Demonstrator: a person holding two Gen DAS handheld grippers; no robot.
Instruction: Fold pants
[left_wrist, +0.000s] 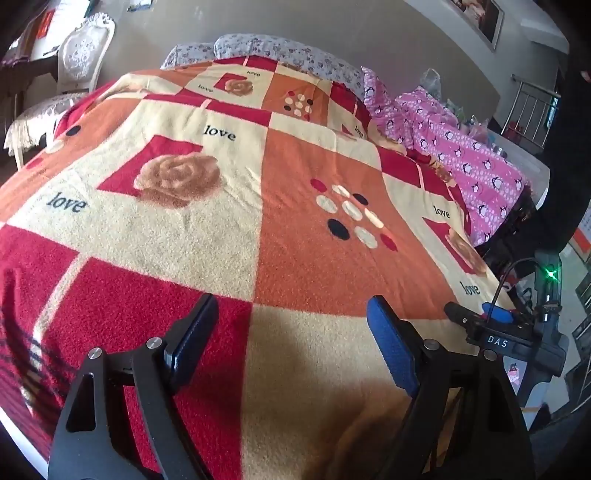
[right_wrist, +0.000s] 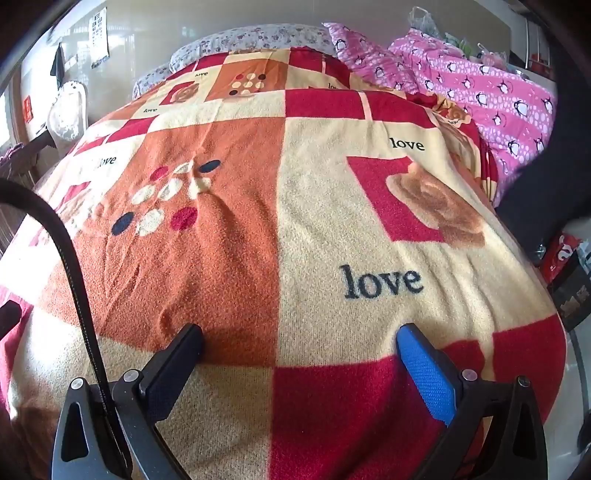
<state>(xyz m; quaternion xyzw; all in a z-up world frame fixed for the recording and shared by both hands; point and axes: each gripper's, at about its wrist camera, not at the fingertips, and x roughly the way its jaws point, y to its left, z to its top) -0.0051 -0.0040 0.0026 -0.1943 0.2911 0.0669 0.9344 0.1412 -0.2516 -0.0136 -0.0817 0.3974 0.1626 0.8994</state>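
No pants show plainly in either view. A pink penguin-print fabric (left_wrist: 461, 147) (right_wrist: 498, 99) lies bunched along the far right side of the bed; I cannot tell what garment it is. My left gripper (left_wrist: 291, 301) is open above the red, orange and cream "love" blanket (left_wrist: 240, 221), with nothing between its fingers. My right gripper (right_wrist: 298, 328) is also open and empty, low over the blanket (right_wrist: 314, 240). In the left wrist view the right gripper (left_wrist: 476, 312) appears at the right edge, near the bed's side.
Floral pillows (left_wrist: 258, 46) (right_wrist: 258, 37) lie at the head of the bed. A white chair (left_wrist: 85, 51) stands beyond the bed's far left corner. A black cable (right_wrist: 74, 258) arcs across the left of the right wrist view. The bed's right edge drops off near the right gripper.
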